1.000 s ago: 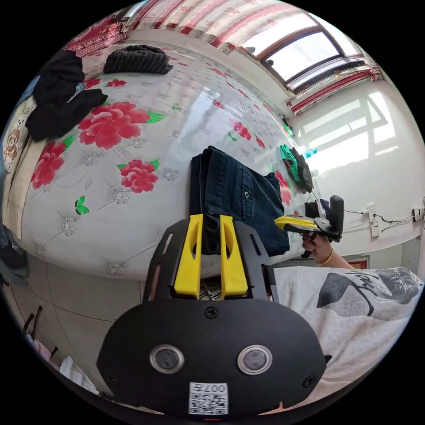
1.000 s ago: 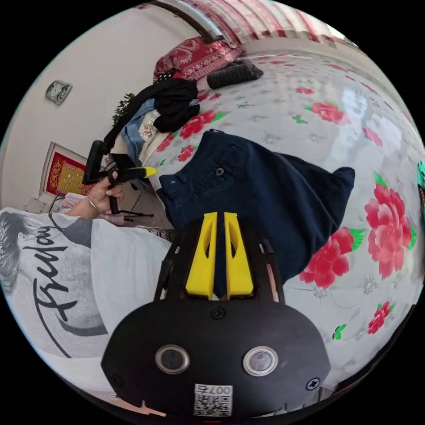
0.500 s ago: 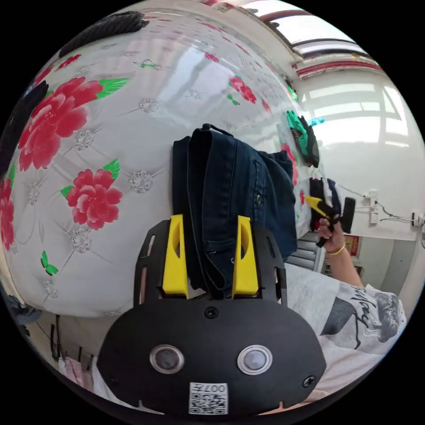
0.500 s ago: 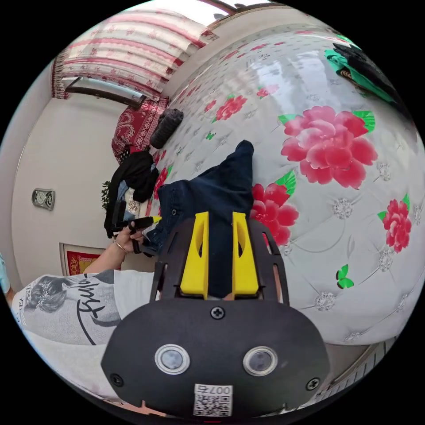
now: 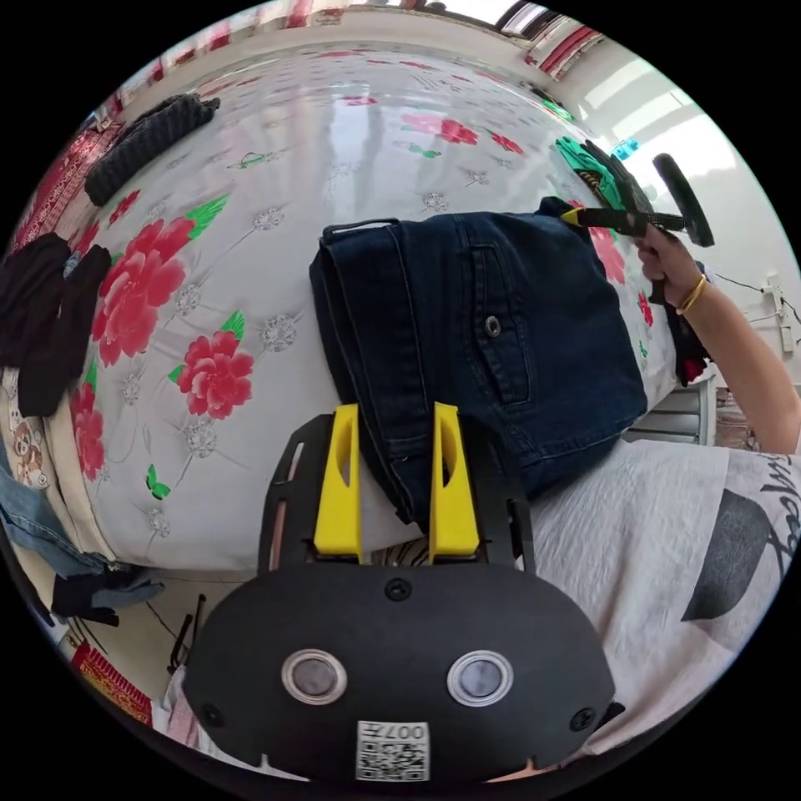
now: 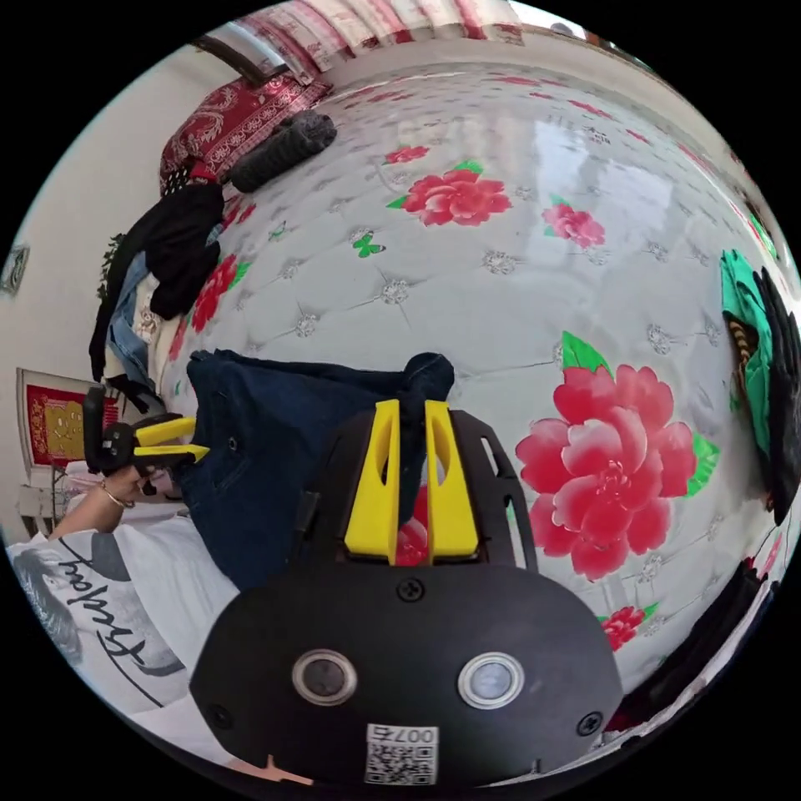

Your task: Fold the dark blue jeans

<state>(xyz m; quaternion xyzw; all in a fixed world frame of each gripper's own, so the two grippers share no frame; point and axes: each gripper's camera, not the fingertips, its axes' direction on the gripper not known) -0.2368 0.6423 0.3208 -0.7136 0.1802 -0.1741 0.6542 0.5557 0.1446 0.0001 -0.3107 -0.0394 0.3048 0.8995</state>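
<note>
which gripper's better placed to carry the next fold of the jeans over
Probably the right gripper: its jaws look pinched on a corner of the jeans, so it can carry that end across. The left gripper has open jaws straddling the waistband edge without clamping, so it would have to close first.

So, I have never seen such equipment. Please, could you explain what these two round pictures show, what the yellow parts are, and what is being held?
A person holds a hand tool in each hand, and each tool carries a fisheye camera, hence the round pictures. The yellow parts are its two jaws. In the left gripper view, the left gripper stands open around an edge of the folded dark blue jeans. In the right gripper view, the right gripper pinches a corner of the jeans. They lie on a flowered bed cover, with other clothes heaped at its edges.
</note>
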